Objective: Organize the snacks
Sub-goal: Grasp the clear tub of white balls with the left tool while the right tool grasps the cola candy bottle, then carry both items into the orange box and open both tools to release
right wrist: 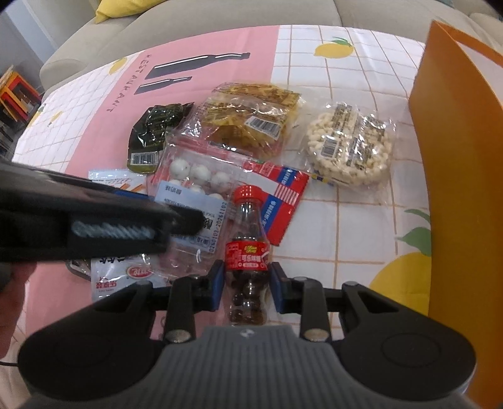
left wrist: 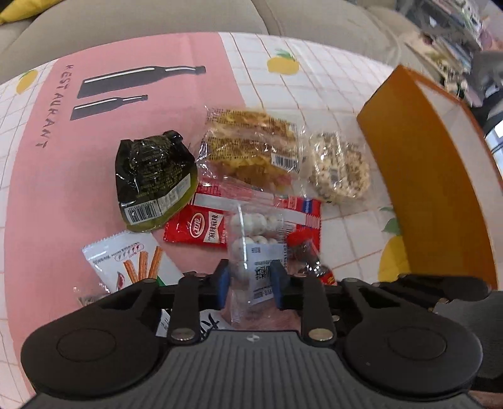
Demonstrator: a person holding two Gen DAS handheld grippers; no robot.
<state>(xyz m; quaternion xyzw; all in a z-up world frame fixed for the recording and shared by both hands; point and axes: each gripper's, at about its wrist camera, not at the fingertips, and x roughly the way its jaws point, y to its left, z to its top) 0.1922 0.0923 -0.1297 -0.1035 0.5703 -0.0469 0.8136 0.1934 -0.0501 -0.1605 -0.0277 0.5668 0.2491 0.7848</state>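
A heap of snacks lies on a pink and white tablecloth [left wrist: 63,188]. My left gripper [left wrist: 250,283] points down over a clear bag of white balls [left wrist: 251,239], and its blue pads press the bag's labelled end from both sides. The same bag [right wrist: 195,176] shows in the right wrist view, partly hidden by the left gripper's black housing [right wrist: 94,217]. My right gripper [right wrist: 246,284] is shut on a small cola-shaped candy bottle [right wrist: 248,220] with a red cap, held around its middle. That bottle [left wrist: 311,261] lies just right of the left gripper.
An orange open box [left wrist: 440,188] stands at the right, close to the heap. Around the bag lie a dark green packet [left wrist: 154,179], a yellow noodle snack pack [left wrist: 251,148], a round puffed cake [left wrist: 339,170], a red packet [left wrist: 198,229] and a white stick-snack packet [left wrist: 125,261]. A beige sofa [left wrist: 157,19] runs behind the table.
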